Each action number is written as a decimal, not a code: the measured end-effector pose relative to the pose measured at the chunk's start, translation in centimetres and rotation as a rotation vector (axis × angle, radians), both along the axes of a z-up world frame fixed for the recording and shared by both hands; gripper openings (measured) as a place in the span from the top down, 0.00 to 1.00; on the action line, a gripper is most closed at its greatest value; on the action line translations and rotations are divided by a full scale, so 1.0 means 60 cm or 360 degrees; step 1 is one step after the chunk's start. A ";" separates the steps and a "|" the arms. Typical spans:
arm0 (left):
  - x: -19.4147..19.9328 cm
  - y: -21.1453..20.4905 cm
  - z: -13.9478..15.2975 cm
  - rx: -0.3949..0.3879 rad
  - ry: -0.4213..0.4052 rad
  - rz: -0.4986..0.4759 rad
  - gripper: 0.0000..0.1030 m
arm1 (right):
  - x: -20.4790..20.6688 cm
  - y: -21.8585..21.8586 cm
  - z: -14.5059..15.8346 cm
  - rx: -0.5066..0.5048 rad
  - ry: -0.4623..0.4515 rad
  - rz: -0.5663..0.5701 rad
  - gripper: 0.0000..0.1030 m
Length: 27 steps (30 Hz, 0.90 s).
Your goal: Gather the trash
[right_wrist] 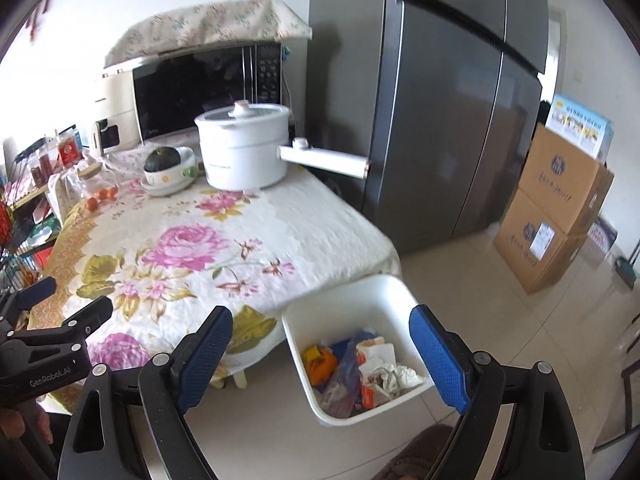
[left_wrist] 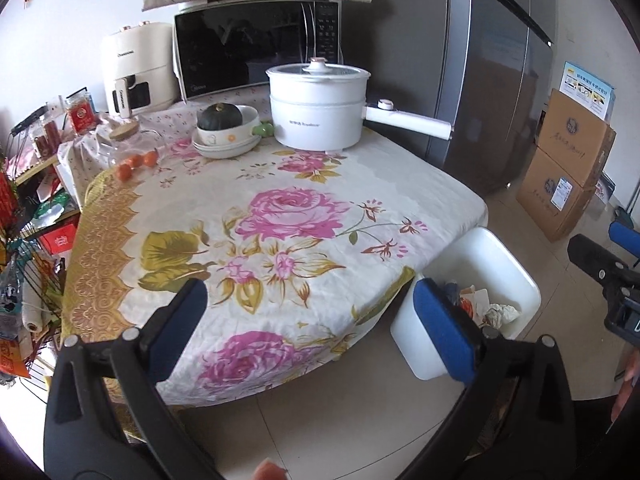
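A white rectangular bin (right_wrist: 384, 292) stands on the floor at the table's near right corner; it also shows in the left wrist view (left_wrist: 516, 276). Inside lie crumpled paper (right_wrist: 400, 376), an orange wrapper (right_wrist: 320, 362), clear plastic and other scraps. My right gripper (right_wrist: 320, 352) is open and empty, held above the bin's near side. My left gripper (left_wrist: 308, 320) is open and empty over the table's near edge, left of the bin. The right gripper's body shows at the right edge of the left wrist view (left_wrist: 600, 268). The flowered tablecloth (left_wrist: 280, 216) shows no trash.
At the table's far side stand a white electric pot (left_wrist: 318, 108) with a long handle, stacked bowls holding a green squash (left_wrist: 220, 118), small orange fruits (left_wrist: 136, 162), a microwave (left_wrist: 256, 48) and an air fryer. A grey fridge (right_wrist: 448, 120) and cardboard boxes (right_wrist: 556, 208) stand right. A cluttered rack (left_wrist: 24, 240) is left.
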State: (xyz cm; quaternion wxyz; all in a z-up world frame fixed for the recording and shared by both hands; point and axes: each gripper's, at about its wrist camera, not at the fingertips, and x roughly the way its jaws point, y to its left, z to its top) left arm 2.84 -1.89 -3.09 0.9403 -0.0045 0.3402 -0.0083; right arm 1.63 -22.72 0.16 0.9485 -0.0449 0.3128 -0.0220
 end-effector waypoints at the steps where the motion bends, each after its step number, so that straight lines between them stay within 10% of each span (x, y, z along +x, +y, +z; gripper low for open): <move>1: -0.009 0.003 0.006 0.0008 -0.0022 0.0012 0.01 | -0.009 0.005 0.006 -0.0006 -0.0047 -0.0017 0.05; 27: -0.073 0.035 0.023 -0.0043 -0.0154 0.0097 0.01 | -0.035 0.058 0.006 -0.0039 -0.0154 -0.0042 0.00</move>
